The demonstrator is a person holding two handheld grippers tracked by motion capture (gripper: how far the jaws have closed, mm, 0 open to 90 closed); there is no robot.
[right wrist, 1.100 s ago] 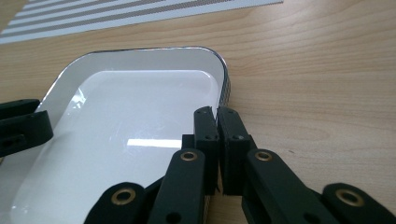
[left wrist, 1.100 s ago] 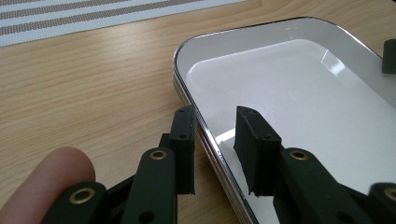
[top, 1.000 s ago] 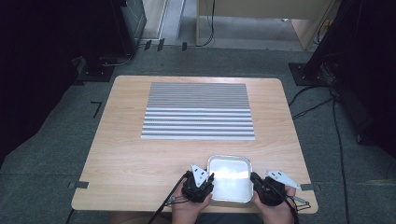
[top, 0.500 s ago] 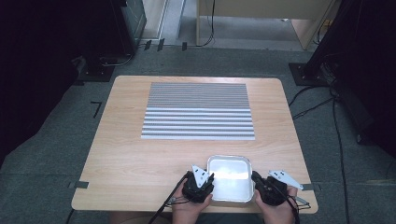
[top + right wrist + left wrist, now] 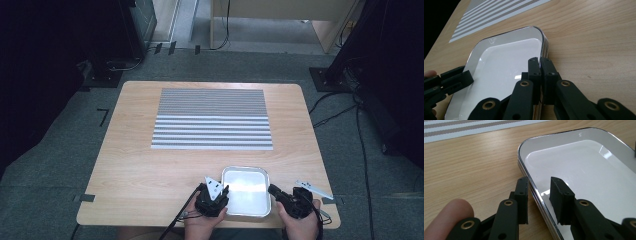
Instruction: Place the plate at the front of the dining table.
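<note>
A shiny, shallow metal tray (image 5: 246, 192) with nothing in it sits near the table's front edge. My left gripper (image 5: 223, 193) is at its left rim. In the left gripper view (image 5: 539, 195) the jaws stand open astride that rim, one outside over the wood and one inside over the tray (image 5: 586, 167). My right gripper (image 5: 272, 189) is at the tray's right rim. In the right gripper view (image 5: 540, 63) its jaws are pressed together on the rim of the tray (image 5: 504, 62). The left gripper (image 5: 454, 81) shows across the tray there.
A grey-and-white striped mat (image 5: 212, 119) lies across the far half of the wooden table (image 5: 145, 175). Bare wood runs between mat and tray. Dark equipment and cables (image 5: 360, 125) stand on the floor around the table.
</note>
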